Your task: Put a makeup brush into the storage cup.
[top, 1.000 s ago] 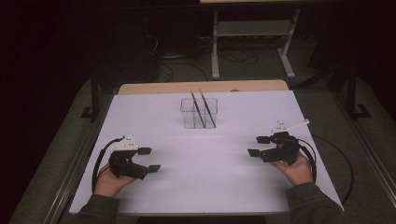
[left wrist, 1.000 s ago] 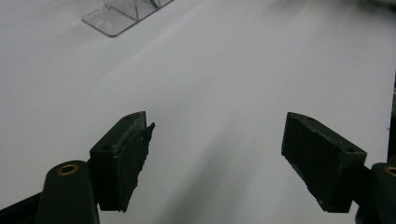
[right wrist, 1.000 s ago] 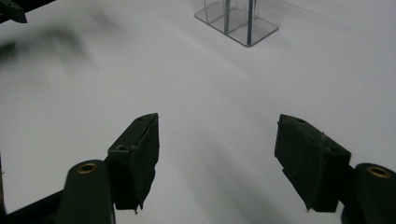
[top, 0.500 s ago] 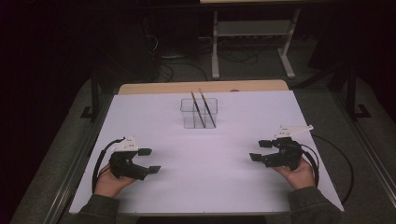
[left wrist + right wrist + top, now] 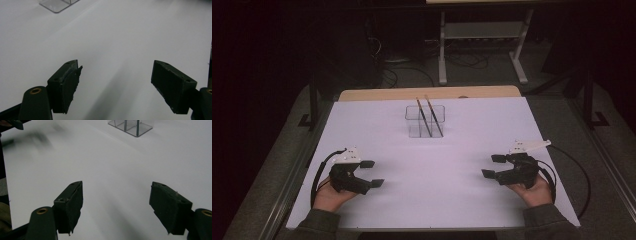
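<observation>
Jaws, left: apart, nothing between them; in the left gripper view only bare white table lies in the gap.
Jaws, right: apart and empty; they have just been opening a little wider, with nothing between them in the right gripper view.
Left gripper (image 5: 366, 173): held low over the table, well short of the clear box and to its near left, pointing inward.
Right gripper (image 5: 496, 166): held low over the table, well short of the clear box and to its near right, pointing inward toward the left one.
Clear box (image 5: 425, 121): landmark; stands upright toward the far side of the table (image 5: 437, 200), midway across, apart from both grippers. A divider seems to split it into two compartments.
Sticks (image 5: 428, 117): two thin dark sticks, likely brushes or chopsticks, stand leaning in the clear box, tops tilted away past its far rim. I cannot tell which compartment each sits in.
Contact: none; neither gripper touches box or sticks.
Done, as judged: sticks sit in the box, so either they are already placed and the hands rest, or nothing has begun; the scene alone does not settle which.
Left, as judged: if the sticks are to come out, everything remains: reach to the box, close on one stick, lift it clear.
</observation>
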